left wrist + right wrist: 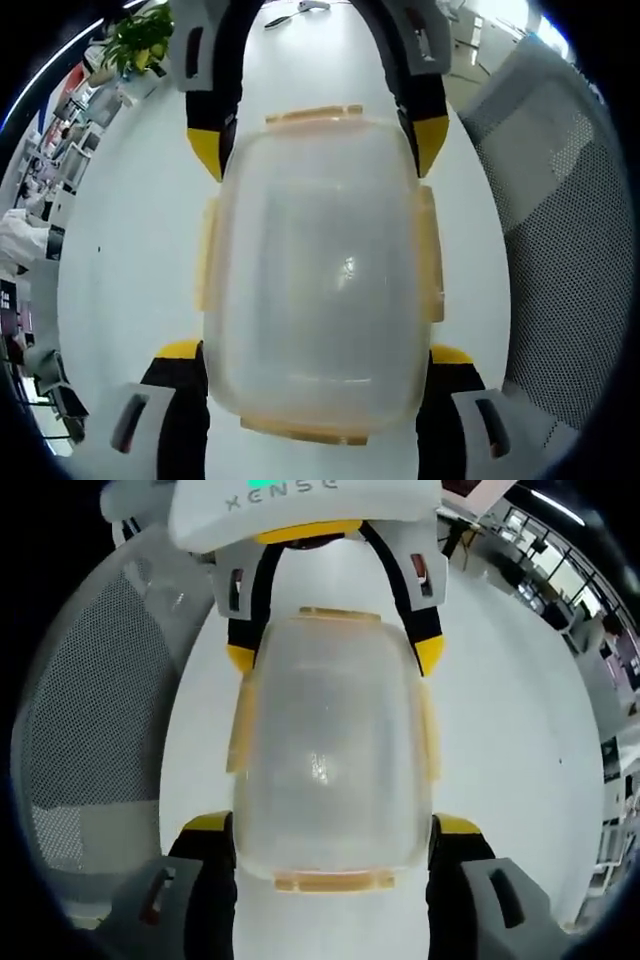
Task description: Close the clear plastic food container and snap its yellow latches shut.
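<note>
We see a clear plastic food container (320, 270) lying on a white surface (130, 250), right between the two hand-held grippers. Its lid looks like it is on, but the plastic is cloudy, so we cannot tell what is inside or whether the lid is pressed all the way down.

The container's long side runs from one hand-held gripper to the other. In the left gripper view, one short end is near us and the other short end points to the far side. Pale yellow latches (209, 255) sit on all four edges. We cannot tell if they are snapped shut, as they are blurry and thin.

The left hand-held gripper (315, 352) has its jaws spread wide, one on each side of the near end. Their tips are partly hidden behind the container, so we cannot tell if they touch it.

The right hand-held gripper (332, 825) is spread the same way at the other end.

A grey mesh chair (565, 240) stands just beside the surface, cut off at the edge. A green plant (140, 40) is far away on the left.
</note>
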Demonstrator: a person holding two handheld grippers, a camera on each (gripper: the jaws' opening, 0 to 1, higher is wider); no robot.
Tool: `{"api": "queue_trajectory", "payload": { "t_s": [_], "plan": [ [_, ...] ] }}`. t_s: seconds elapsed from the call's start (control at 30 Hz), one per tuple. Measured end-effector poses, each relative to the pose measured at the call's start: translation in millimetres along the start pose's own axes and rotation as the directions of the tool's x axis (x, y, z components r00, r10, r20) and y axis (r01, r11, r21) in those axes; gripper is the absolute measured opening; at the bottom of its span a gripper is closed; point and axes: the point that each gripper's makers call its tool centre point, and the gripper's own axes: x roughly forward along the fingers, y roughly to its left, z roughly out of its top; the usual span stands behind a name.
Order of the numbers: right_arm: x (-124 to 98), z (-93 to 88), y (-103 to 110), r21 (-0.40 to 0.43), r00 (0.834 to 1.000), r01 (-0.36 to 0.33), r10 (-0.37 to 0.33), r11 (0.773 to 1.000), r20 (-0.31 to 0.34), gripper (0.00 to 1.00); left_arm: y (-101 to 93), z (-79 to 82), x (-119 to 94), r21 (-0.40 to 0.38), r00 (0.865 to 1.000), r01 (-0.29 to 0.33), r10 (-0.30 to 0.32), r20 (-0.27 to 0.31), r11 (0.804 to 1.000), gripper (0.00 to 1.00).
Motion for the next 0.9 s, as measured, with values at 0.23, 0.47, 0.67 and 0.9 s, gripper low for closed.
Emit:
{"api": "queue_trajectory", "payload": {
  "t_s": [0.23,0.47,0.67,0.9],
  "plan": [
    [4,6.9,-7,0.0,1.0,0.001,-0.001,1.0,-0.026,0.75,6.8,-8.8,-1,0.005,1.0,0.006,-0.006,0.005,1.0,0.84],
    [8,13.3,-19,0.0,0.999,0.002,-0.002,1.0,-0.043,0.75,19.2,-17.0,-1,0.014,1.0,0.008,-0.008,-0.009,1.0,0.84],
    [11,16.0,-28,-0.021,0.997,0.004,-0.005,1.0,-0.078,0.75,26.5,-21.7,-2,0.013,1.0,0.029,-0.029,-0.007,0.999,0.83],
    [12,19.8,-41,-0.015,0.998,0.009,-0.01,1.0,-0.068,0.75,39.8,-26.2,-2,0.001,0.999,0.043,-0.043,0.002,0.999,0.82]
  ]
}}
